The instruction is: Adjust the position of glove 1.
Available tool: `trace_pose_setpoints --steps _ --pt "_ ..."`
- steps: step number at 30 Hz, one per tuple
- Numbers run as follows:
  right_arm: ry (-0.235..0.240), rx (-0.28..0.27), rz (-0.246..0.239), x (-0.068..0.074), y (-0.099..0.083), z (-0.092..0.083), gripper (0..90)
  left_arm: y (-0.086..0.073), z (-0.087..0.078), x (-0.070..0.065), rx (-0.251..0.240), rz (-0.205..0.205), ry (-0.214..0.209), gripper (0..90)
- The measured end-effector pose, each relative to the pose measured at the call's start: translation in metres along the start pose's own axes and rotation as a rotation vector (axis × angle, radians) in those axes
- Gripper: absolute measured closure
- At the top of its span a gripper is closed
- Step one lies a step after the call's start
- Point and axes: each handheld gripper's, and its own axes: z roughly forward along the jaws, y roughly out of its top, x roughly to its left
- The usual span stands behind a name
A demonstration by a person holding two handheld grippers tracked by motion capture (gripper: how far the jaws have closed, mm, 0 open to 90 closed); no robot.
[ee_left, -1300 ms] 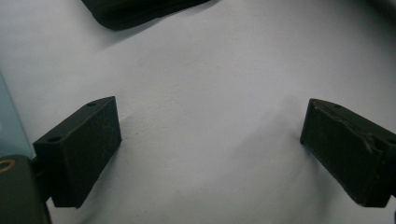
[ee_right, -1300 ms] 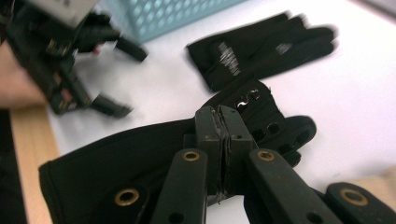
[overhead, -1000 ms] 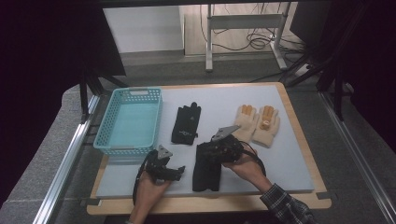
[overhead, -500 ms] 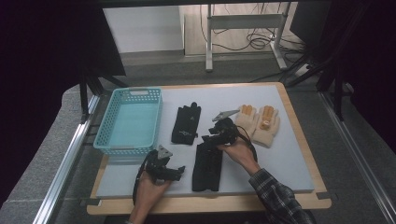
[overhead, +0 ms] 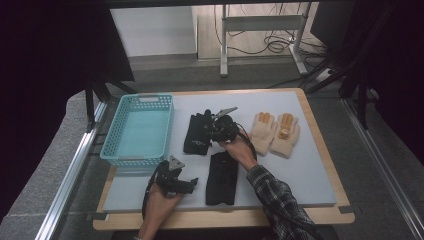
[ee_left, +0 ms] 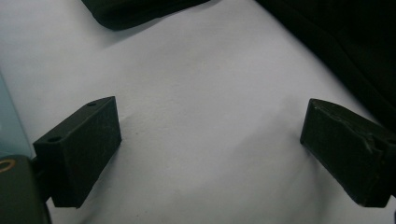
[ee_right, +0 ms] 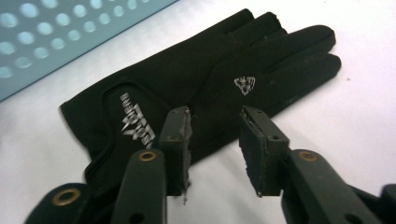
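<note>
A black glove with a white logo (ee_right: pixel 196 79) lies flat beside the blue basket (ee_right: pixel 42 37). My right gripper (ee_right: pixel 215 140) hovers low over its near edge, jaws partly apart and just closing, the glove's edge under the gap but not pinched. From above, this right gripper (overhead: pixel 207 127) sits on the far black glove (overhead: pixel 196 137). A second black glove (overhead: pixel 221 177) lies nearer the front. My left gripper (overhead: pixel 192 184) rests on the mat to the left of it. Its own left gripper (ee_left: pixel 210 154) view has jaws wide open over bare mat, the glove (ee_left: pixel 359 56) at right.
The blue basket (overhead: pixel 137 127) stands at the left of the white mat (overhead: pixel 305 175) and holds nothing. A pair of beige gloves with orange palms (overhead: pixel 275 132) lies at the right. A wooden rim frames the mat; dark floor lies beyond.
My right gripper has moved away from the near black glove, up and left onto the far black glove. The left hand and both gloves have stayed put.
</note>
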Motion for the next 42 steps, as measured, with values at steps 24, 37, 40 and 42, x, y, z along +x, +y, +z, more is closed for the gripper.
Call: trace_pose_setpoints --steps 24,37,40,42 --pt "0.02 0.075 -0.055 0.005 0.018 0.046 66.4 0.0 0.0 0.0 0.001 0.001 0.0 5.4" --pt "0.05 0.056 0.005 0.001 0.021 0.035 86.8 0.0 0.0 0.0 0.001 0.001 -0.001 5.5" --pt "0.061 0.031 0.017 0.001 0.025 0.026 86.9 0.0 0.0 0.0 0.001 0.0 -0.001 5.5" --pt "0.063 0.024 0.014 0.001 0.027 0.021 86.8 0.0 0.0 0.0 0.001 0.001 -0.001 5.5"
